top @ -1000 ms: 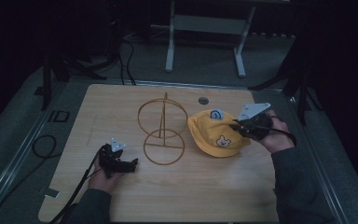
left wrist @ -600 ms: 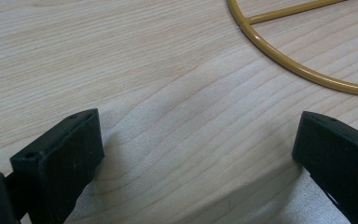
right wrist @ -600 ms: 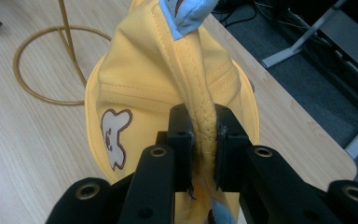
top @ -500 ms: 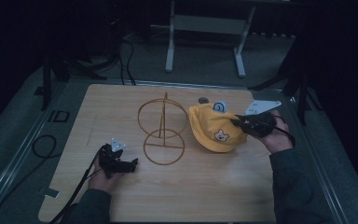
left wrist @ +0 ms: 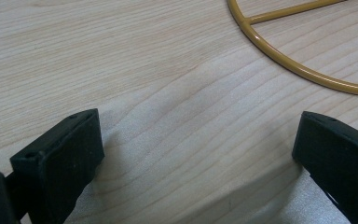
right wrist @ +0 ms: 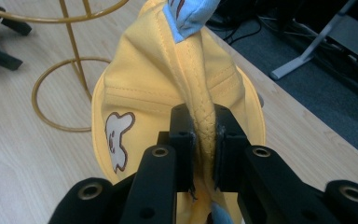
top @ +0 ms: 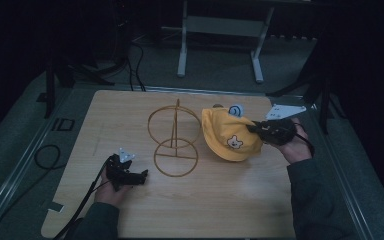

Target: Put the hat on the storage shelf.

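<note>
A yellow bucket hat point(top: 228, 134) with a bear patch and a pale blue tab hangs lifted at the right of the table. My right gripper point(top: 256, 129) is shut on a fold of the yellow hat point(right wrist: 177, 79), its two jaws pinching the quilted brim. A gold wire hat stand point(top: 174, 137), a ring on a post over a ring base, stands mid-table just left of the hat. My left gripper point(top: 141, 174) rests near the table's front left, open over bare wood, with the gold wire stand point(left wrist: 298, 70) base ahead of its jaws.
The wooden table point(top: 130, 110) has open room at the left and front. A black cable point(top: 47, 155) lies on the floor at the left. A metal frame point(top: 220, 30) stands beyond the table's far edge.
The right gripper has raised the hat off the table and carried it slightly left toward the stand. The left gripper has stayed put.
</note>
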